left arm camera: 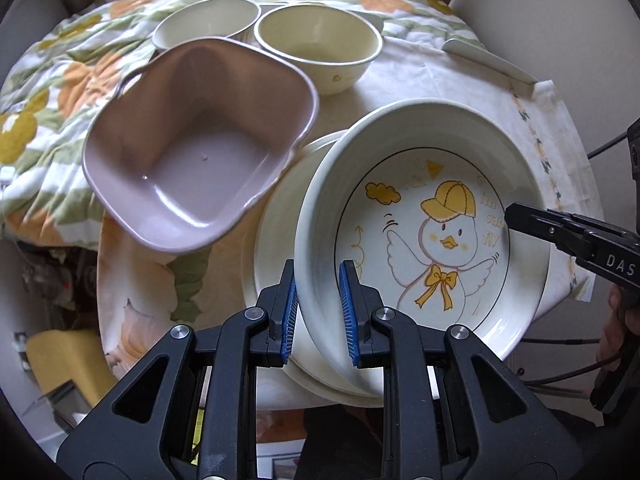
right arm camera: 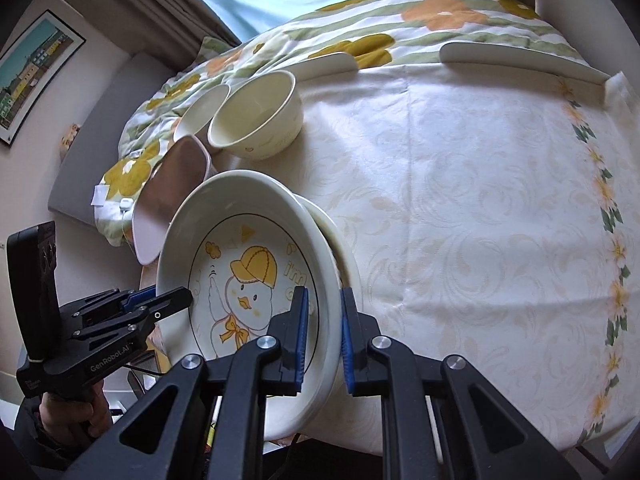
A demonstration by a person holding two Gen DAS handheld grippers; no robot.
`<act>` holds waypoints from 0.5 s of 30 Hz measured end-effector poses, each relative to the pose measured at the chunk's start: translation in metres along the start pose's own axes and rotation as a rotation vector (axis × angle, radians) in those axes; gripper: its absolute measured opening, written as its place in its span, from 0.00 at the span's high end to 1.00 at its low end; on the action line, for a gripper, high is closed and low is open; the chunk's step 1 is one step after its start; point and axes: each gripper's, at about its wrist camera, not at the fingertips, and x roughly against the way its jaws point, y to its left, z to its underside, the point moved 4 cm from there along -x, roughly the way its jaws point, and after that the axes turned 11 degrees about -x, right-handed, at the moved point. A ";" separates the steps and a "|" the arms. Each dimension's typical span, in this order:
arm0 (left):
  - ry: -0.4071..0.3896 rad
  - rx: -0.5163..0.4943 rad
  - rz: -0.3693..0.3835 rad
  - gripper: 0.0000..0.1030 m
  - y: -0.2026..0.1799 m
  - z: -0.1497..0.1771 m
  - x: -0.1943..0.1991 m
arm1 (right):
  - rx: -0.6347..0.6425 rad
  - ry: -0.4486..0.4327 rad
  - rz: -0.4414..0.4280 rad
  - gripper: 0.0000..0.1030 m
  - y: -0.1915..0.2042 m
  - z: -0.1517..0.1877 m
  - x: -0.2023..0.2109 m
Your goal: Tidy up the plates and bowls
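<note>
A deep white duck plate (left arm camera: 432, 240) is held tilted above a plain cream plate (left arm camera: 276, 240) on the table. My left gripper (left arm camera: 318, 312) is shut on the duck plate's near-left rim. My right gripper (right arm camera: 323, 334) is shut on its opposite rim, and shows in the left wrist view (left arm camera: 516, 216). The duck plate (right arm camera: 248, 280) and the left gripper (right arm camera: 168, 300) also show in the right wrist view. A mauve square bowl (left arm camera: 200, 140) sits to the left. Two cream round bowls (left arm camera: 320, 44) (left arm camera: 206, 22) stand behind it.
A white cloth (right arm camera: 460, 200) covers the round table, with a flowered quilt (left arm camera: 52, 100) at the left and back. Two flat white plates (right arm camera: 520, 62) (right arm camera: 328, 64) lie at the far edge. A chair back (left arm camera: 540, 20) stands beyond.
</note>
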 end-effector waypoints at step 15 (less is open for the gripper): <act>0.022 -0.026 -0.090 0.83 -0.005 -0.003 -0.017 | 0.124 0.034 0.068 0.87 0.007 -0.004 -0.019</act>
